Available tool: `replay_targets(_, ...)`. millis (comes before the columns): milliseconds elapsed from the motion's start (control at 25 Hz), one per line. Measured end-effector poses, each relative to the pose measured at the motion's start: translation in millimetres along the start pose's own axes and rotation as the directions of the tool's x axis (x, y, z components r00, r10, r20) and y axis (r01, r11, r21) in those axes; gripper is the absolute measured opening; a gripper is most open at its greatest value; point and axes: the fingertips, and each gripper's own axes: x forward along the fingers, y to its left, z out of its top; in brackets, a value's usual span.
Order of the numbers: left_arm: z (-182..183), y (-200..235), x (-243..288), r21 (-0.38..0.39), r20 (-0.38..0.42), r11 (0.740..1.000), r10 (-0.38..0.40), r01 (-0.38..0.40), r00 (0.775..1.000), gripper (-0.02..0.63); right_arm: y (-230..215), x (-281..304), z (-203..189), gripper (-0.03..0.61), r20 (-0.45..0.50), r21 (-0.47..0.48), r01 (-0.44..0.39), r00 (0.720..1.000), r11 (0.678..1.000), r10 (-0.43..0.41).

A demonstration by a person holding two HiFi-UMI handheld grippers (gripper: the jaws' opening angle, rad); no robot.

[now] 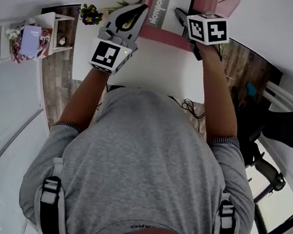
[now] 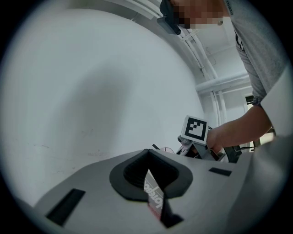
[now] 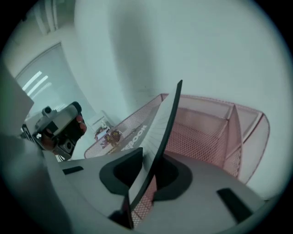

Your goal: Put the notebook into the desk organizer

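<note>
Two hand-held grippers share one thin, flexible pink-and-white paper notebook (image 1: 163, 5) over the far edge of the white bench (image 1: 158, 69). Each is at a near corner, so the notebook reaches away from the person, beyond both sets of jaws. The left hand-held gripper (image 1: 139, 13) is clamped on the printed near-left corner, its jaws closed onto the cover. The right hand-held gripper (image 1: 183, 20) has the opposite edge standing between jaws that sit slightly apart; I see no pad pressing, so I judge its hold loose at best. The coming move turns on where the pink wire-mesh desk organizer (image 3: 206, 130) lies: straight past the right hand-held gripper, toward the bench's far right corner, its upright dividers forming narrow slots. The right hand is plainly the nearer. The notebook's long side runs away from the person, roughly in line with those slots, though I cannot tell whether its far end is already inside one. Smooth card should slide easily against open mesh, yet so thin a sheet may bow and catch a divider.
</note>
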Motion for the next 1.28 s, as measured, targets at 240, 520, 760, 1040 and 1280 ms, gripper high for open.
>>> replay_targets(240,-1.3,2.0,2.1,0.001,-0.001,1.0,0.0,0.0,1.0,0.02,-5.8,2.9,0.5,0.092,-0.051,-0.205,0.149,0.985,0.967,-0.163)
replay_targets(520,-6.8,3.8,0.0,0.005,-0.007,1.0,0.009,-0.009,1.0,0.02,-8.2,12.1,-3.4,0.097,-0.064,-0.313,0.195,0.972,0.929,-0.225)
replay_targets(760,-6.9,2.4,-1.1,0.009,-0.007,1.0,0.007,-0.007,1.0,0.02,-10.0,8.3,-2.2,0.149,-0.056,-0.349,0.238,0.96,0.906,-0.273)
replay_targets(1040,2.1,-1.8,2.1,-0.004,0.009,1.0,-0.015,0.015,1.0,0.02,-19.9,3.8,2.7,0.235,-0.041,-0.39,0.29,0.943,0.874,-0.331)
replay_targets(1280,-0.3,4.0,-3.2,0.017,-0.01,1.0,0.006,-0.005,1.0,0.02,-25.2,0.8,4.3,0.305,-0.036,-0.362,0.3,0.942,0.883,-0.335)
